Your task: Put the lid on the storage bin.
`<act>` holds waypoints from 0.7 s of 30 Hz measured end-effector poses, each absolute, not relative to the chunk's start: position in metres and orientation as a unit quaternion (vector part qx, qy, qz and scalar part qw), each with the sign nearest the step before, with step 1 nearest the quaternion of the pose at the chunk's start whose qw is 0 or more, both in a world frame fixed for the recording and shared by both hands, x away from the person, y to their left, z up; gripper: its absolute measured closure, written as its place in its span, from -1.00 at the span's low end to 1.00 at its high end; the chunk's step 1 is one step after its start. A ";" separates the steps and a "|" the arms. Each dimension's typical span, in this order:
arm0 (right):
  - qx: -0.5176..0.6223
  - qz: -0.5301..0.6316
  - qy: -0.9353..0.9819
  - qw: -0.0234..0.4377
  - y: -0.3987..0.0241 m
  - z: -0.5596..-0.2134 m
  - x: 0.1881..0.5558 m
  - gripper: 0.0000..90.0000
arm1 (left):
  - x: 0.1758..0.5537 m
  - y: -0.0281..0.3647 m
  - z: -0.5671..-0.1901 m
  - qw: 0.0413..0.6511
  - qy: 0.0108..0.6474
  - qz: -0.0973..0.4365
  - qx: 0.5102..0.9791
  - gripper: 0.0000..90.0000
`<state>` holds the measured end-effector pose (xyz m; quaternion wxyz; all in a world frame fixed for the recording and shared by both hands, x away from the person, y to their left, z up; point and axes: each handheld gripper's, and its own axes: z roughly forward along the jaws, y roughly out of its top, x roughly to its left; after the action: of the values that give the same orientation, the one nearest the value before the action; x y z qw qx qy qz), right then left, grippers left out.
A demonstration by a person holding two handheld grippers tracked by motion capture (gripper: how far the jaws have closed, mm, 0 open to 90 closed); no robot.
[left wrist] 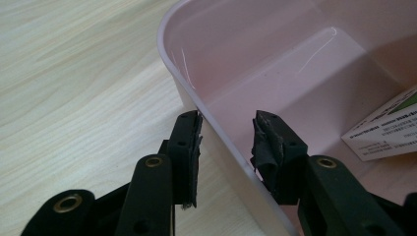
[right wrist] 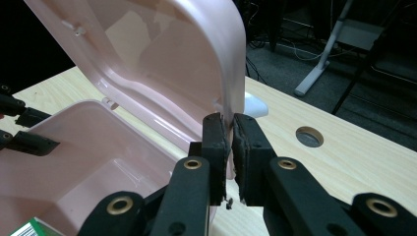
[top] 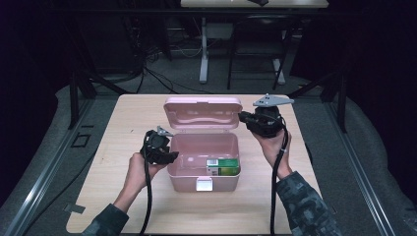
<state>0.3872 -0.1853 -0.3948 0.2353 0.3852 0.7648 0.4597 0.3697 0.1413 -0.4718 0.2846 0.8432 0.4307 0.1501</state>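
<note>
A pink plastic box [top: 202, 164] sits near the middle of a pale wooden table [top: 123, 196], its lid [top: 202, 112] standing open at the back. The person's right gripper [right wrist: 229, 147] is pinched tight on the lid's side edge, both pads pressing the thin pink rim. The left gripper [left wrist: 226, 147] straddles the box's left wall, one jaw outside and one inside; the outer pad touches the wall while the inner pad stands a little apart from it, so the jaws are only part closed. Inside the box, against its right wall, lies a small green and white carton [top: 222, 166] with a barcode; its fine print is too small to read.
</note>
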 end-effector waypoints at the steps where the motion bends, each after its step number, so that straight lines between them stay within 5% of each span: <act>1: 0.386 0.459 0.765 0.234 -0.185 -0.395 0.386 0.86 | 0.369 0.141 -0.472 0.284 0.430 0.150 0.844 0.38; 21: 0.383 0.447 0.775 0.230 -0.184 -0.395 0.374 0.83 | 0.357 0.152 -0.467 0.314 0.418 0.133 0.842 0.37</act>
<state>0.3737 -0.1840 -0.3950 0.2298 0.3828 0.7753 0.4468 0.3566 0.1523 -0.4666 0.3142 0.8418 0.4182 0.1330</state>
